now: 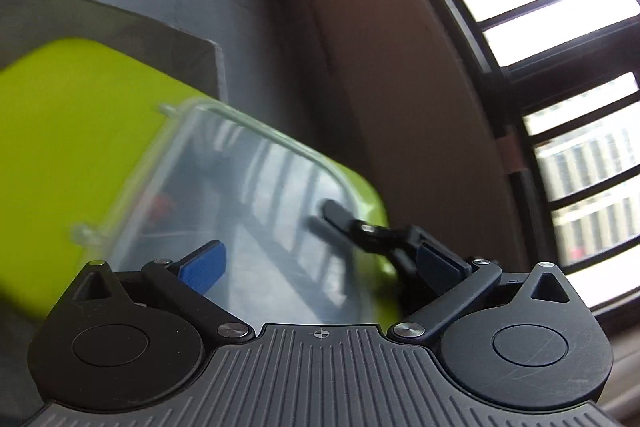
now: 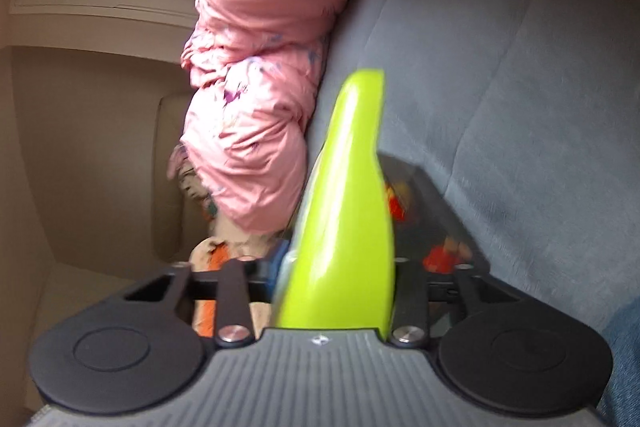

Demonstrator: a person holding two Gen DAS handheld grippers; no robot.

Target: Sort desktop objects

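A lime-green board [image 1: 68, 147] fills the left of the left wrist view, with a clear plastic box lid or box [image 1: 248, 203] against it. My left gripper [image 1: 320, 263] is open, its blue pads [image 1: 204, 263] wide apart over the clear plastic. The other gripper's black finger [image 1: 360, 227] reaches in at the board's right edge. In the right wrist view the green board [image 2: 344, 227] stands edge-on between the jaws of my right gripper [image 2: 336, 283], which is shut on it. The view is tilted and blurred.
A grey-blue fabric surface [image 2: 500, 87] lies behind, with a pink quilted garment [image 2: 256, 75] on it. A dark box [image 2: 436, 219] with red and orange items sits behind the board. A barred window [image 1: 560, 67] and a brown ledge [image 1: 400, 87] are at right.
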